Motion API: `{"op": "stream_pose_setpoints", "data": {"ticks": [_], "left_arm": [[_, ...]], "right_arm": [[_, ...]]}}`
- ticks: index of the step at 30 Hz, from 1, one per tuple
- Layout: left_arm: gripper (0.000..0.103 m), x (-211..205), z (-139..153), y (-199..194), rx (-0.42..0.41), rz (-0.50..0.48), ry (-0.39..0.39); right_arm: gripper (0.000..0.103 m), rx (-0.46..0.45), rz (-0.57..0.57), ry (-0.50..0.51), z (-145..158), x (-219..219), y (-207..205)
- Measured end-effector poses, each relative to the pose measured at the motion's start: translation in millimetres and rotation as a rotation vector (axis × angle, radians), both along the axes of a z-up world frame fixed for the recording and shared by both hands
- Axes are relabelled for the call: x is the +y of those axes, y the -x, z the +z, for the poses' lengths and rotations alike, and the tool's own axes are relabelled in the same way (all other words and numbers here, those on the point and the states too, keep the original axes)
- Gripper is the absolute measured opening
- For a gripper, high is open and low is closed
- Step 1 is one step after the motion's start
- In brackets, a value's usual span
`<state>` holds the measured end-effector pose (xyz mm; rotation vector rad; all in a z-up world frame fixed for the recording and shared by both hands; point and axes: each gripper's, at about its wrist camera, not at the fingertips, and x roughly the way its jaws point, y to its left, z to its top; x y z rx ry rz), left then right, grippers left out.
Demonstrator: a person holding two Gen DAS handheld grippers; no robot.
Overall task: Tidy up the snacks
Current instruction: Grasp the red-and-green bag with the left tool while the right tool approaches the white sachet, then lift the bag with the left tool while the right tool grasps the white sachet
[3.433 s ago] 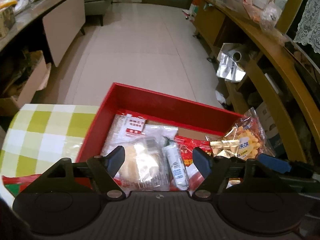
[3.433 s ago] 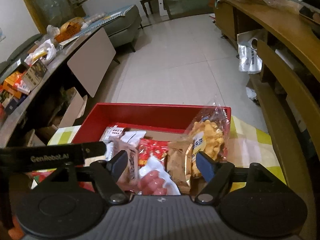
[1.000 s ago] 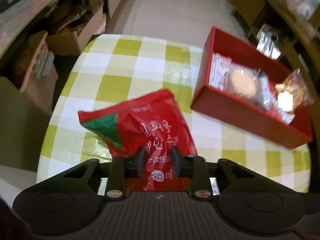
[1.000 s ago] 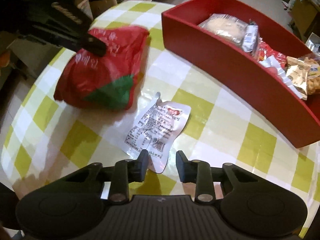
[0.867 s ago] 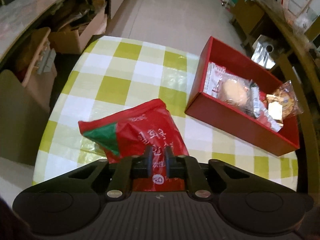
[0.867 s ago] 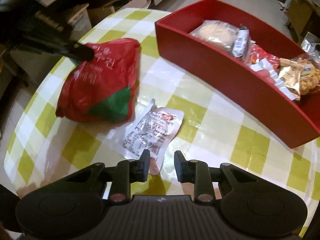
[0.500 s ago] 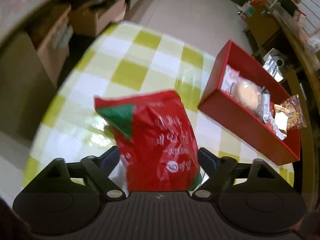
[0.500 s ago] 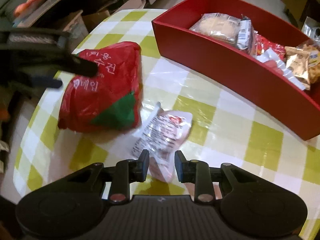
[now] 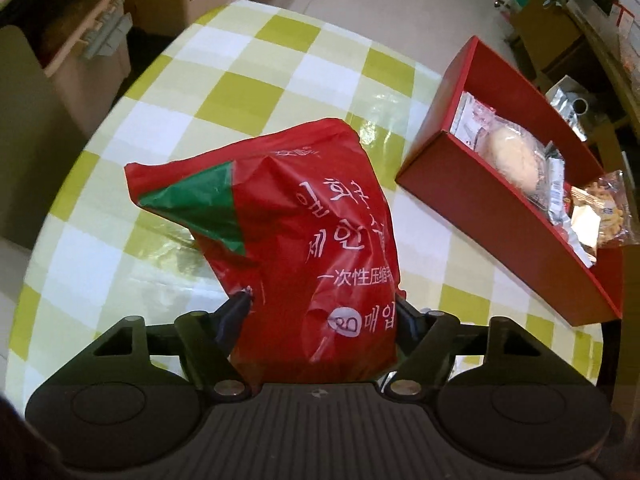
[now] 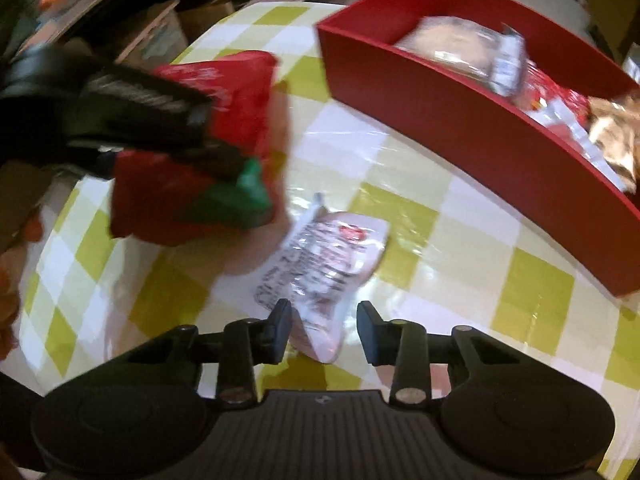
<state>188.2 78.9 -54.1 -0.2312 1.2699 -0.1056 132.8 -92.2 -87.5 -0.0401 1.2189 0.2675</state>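
Note:
A red plastic bag with a green corner and white lettering lies on the checked table. My left gripper is closing on its near end, and both fingers lie against its sides. The right wrist view shows the same bag under the blurred left fingers. A clear printed snack packet lies beside it. My right gripper straddles that packet's near corner, its jaws opening and its pads off the packet. The red box holds several wrapped snacks.
The round table's edge curves close on the left, with cardboard boxes and a storage bin on the floor below it. A wooden shelf unit stands beyond the red box. Bare tablecloth lies between the packet and the box.
The left jaws went from shut to wide open, then came in around the red bag's near end as the gripper sank. The right jaws widened a little over the clear packet's corner.

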Motion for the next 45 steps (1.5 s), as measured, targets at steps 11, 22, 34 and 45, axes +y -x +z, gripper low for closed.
{"op": "stream_pose_setpoints", "data": {"ticks": [11, 22, 34, 45], "left_arm": [[0.077, 17, 37, 9, -0.077, 0.028, 0.090], [0.077, 28, 34, 5, -0.077, 0.042, 0.068], [0.078, 33, 32, 4, -0.067, 0.018, 0.088], [0.078, 31, 25, 4, -0.048, -0.002, 0.069]], "right_arm": [[0.046, -0.005, -0.135, -0.079, 5, -12, -13], [0.103, -0.023, -0.095, -0.075, -13, 24, -22], [0.103, -0.078, 0.009, -0.107, -13, 17, -5], [0.054, -0.044, -0.091, -0.083, 1, -14, -11]]}}
